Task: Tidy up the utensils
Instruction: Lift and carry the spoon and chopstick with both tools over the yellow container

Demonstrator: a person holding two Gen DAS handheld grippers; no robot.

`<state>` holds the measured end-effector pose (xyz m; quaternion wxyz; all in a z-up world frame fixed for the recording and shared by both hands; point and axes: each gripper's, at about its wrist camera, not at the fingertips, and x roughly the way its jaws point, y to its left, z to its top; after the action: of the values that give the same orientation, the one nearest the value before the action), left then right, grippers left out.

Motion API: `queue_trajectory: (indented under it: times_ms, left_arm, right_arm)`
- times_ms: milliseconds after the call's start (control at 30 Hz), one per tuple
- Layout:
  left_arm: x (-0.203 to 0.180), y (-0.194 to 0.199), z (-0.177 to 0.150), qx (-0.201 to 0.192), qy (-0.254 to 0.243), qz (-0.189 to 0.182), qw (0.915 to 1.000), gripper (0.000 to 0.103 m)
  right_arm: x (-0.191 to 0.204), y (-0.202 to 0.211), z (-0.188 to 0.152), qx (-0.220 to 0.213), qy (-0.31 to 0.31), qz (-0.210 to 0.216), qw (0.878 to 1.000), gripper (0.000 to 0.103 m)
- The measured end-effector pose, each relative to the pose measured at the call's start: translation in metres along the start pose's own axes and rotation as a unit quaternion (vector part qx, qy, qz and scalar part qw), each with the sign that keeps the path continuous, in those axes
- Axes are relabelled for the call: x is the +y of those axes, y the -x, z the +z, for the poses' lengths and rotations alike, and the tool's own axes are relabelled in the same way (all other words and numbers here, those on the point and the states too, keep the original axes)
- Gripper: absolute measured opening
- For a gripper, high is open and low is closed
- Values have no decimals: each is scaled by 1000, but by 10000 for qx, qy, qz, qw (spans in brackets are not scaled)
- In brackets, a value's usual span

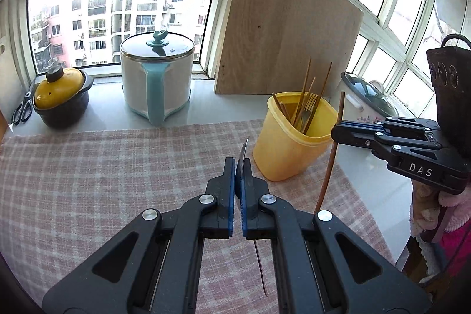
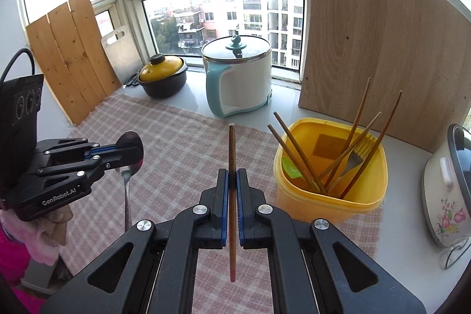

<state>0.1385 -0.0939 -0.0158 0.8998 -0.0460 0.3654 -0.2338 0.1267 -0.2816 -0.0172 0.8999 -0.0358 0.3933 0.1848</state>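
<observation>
My left gripper (image 1: 238, 164) is shut on a metal spoon (image 2: 132, 146), seen edge-on in the left wrist view (image 1: 243, 150); it hangs bowl up above the checked cloth (image 1: 117, 167). My right gripper (image 2: 232, 175) is shut on a wooden chopstick (image 2: 232, 196), which stands near upright and also shows in the left wrist view (image 1: 331, 161). A yellow utensil tub (image 2: 329, 196) on the cloth's right edge holds several chopsticks, a fork (image 2: 357, 155) and a green spoon. The tub lies right of both grippers (image 1: 288, 149).
At the back stand a white and teal electric pot (image 2: 241, 75), a black casserole with a yellow lid (image 2: 163, 75), scissors (image 1: 22, 108) and leaning wooden boards (image 2: 382, 49). A floral rice cooker (image 2: 447, 190) sits at the right. Windows line the counter.
</observation>
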Motion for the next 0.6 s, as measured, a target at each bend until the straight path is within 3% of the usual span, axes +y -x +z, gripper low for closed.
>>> queue_trajectory:
  times_ms: [400,600]
  left_arm:
    - [-45,-4,46,-437,-286,-324,9981,1]
    - [-65,-15,69,-582,-431,-289,9970,1]
  right_arm:
    - [-39,61,8,-517,-242,-453,9973,4]
    - [-56,81,18,-783,-330,-641,9943,4]
